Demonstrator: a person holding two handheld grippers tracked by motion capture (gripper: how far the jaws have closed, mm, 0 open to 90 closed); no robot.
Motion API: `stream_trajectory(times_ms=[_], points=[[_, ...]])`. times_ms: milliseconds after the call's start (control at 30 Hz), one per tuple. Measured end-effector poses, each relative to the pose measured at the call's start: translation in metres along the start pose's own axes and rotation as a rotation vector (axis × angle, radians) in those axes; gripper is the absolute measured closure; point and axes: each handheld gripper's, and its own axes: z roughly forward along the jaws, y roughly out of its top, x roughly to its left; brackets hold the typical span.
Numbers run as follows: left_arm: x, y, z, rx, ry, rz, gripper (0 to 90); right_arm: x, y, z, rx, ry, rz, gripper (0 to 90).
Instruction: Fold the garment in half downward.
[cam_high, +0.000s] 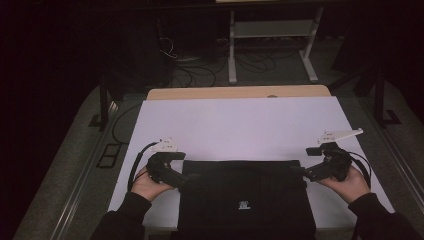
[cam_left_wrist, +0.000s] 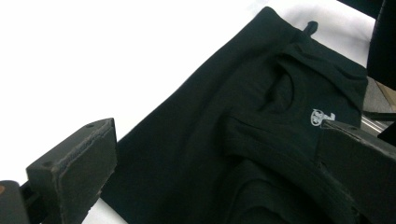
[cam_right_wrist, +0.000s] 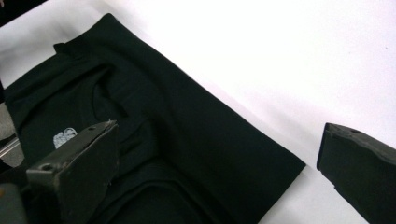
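Nearest the high camera, two dark-sleeved forearms enter from the bottom edge, each hand holding one gripper. We find the left gripper (cam_high: 189, 177) at the left edge of a black garment (cam_high: 245, 197), and the right gripper (cam_high: 301, 172) at the garment's right edge.

The black garment lies folded flat on a white table surface (cam_high: 240, 125), at the near side of the table between the two grippers. Its near portion reaches the table's front edge. A small white logo (cam_high: 244, 205) sits on its upper face, toward the near side. In the left gripper view, the garment (cam_left_wrist: 224, 140) shows folds and seams, with the logo (cam_left_wrist: 320, 116) close to the right-hand jaw and a small loop (cam_left_wrist: 310, 26) at its far corner.

Left gripper: jaws stand wide apart, one beside the cloth edge over the white surface, the other over the cloth. We see nothing clamped between them.

Right gripper: in the right gripper view, jaws likewise stand wide apart, one over the garment (cam_right_wrist: 154, 130) near the logo (cam_right_wrist: 64, 138), the other over the bare white surface (cam_right_wrist: 280, 56). The garment corner lies between them, ungripped.

Beyond the white surface, a strip of wooden tabletop (cam_high: 240, 92) is visible, then a dark floor with cables (cam_high: 200, 67) and a white frame (cam_high: 272, 42).
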Motion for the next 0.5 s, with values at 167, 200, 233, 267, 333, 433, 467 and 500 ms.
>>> stream_trajectory(times_ms=[167, 200, 233, 267, 333, 433, 467, 500], points=[[0.004, 0.000, 0.003, 0.002, 0.011, -0.005, 0.0, -0.004, 0.001, 0.004, 0.003, -0.008, 0.002, 0.0], [0.005, 0.000, 0.004, 0.007, 0.013, -0.003, 0.0, -0.005, 0.001, 0.005, 0.004, -0.006, 0.002, 0.0], [0.006, 0.000, 0.004, 0.005, 0.015, -0.003, 0.0, -0.006, 0.001, 0.005, 0.006, -0.007, 0.005, 0.0], [0.007, 0.000, 0.005, 0.006, 0.015, -0.003, 0.0, -0.007, 0.001, 0.006, 0.007, -0.009, 0.003, 0.0], [0.009, 0.000, 0.006, 0.014, 0.014, 0.004, 0.0, -0.008, 0.001, 0.008, 0.012, -0.010, 0.007, 0.0], [0.012, -0.001, 0.010, 0.028, 0.020, 0.015, 0.0, -0.011, 0.001, 0.010, 0.017, -0.011, 0.006, 0.0], [0.013, -0.001, 0.011, 0.026, 0.024, 0.015, 0.0, -0.011, 0.001, 0.011, 0.018, -0.012, 0.007, 0.0], [0.013, -0.001, 0.013, 0.028, 0.024, 0.017, 0.0, -0.012, 0.001, 0.012, 0.018, -0.013, 0.004, 0.0]])
